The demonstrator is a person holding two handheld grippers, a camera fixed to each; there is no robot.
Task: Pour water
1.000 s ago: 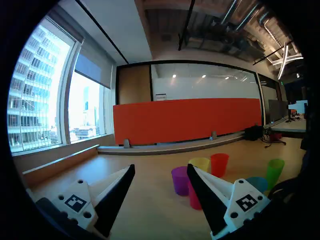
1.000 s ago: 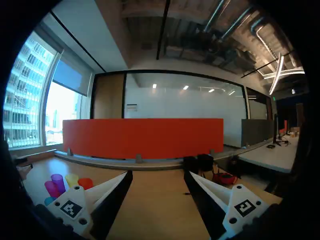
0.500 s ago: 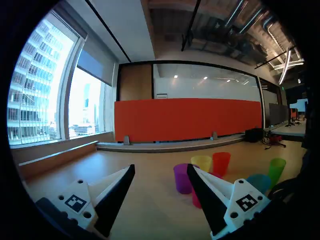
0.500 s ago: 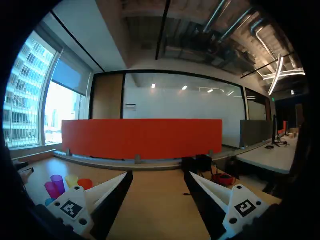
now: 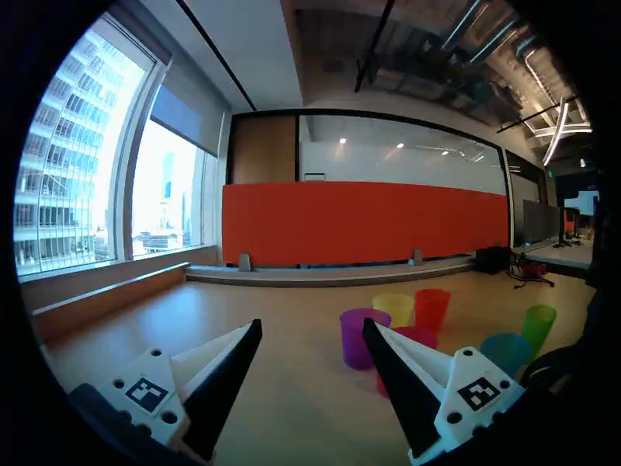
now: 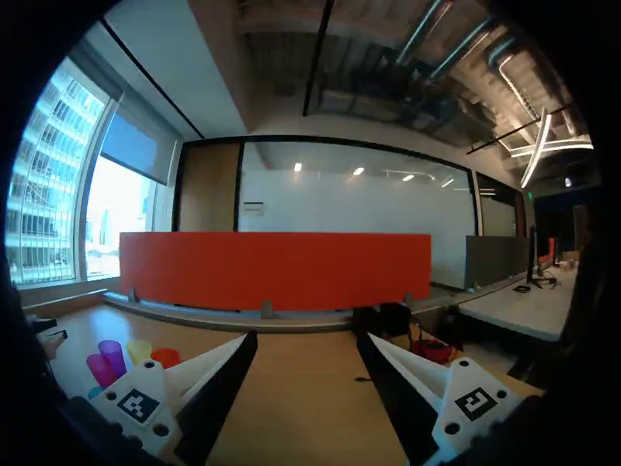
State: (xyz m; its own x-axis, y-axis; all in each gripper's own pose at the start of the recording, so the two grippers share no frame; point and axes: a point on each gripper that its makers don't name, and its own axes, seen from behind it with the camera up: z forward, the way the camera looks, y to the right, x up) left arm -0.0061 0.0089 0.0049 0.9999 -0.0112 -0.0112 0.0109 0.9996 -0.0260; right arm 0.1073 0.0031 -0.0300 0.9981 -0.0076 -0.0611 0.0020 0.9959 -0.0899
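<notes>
Wooden tabletop (image 5: pixel 299 412) before an orange partition (image 5: pixel 357 221). Left gripper (image 5: pixel 310 342) spread, empty; coloured cups (image 5: pixel 357 338) just ahead-right. Right gripper (image 6: pixel 307 346) spread, empty; cups far left. Coded markers (image 5: pixel 147 394) on fingers; wall sign (image 5: pixel 313 176) unreadable.

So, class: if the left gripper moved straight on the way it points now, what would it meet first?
Probably the purple cup, standing slightly right of the line of the left gripper. Dead centre is bare table, so it might slip past.
</notes>
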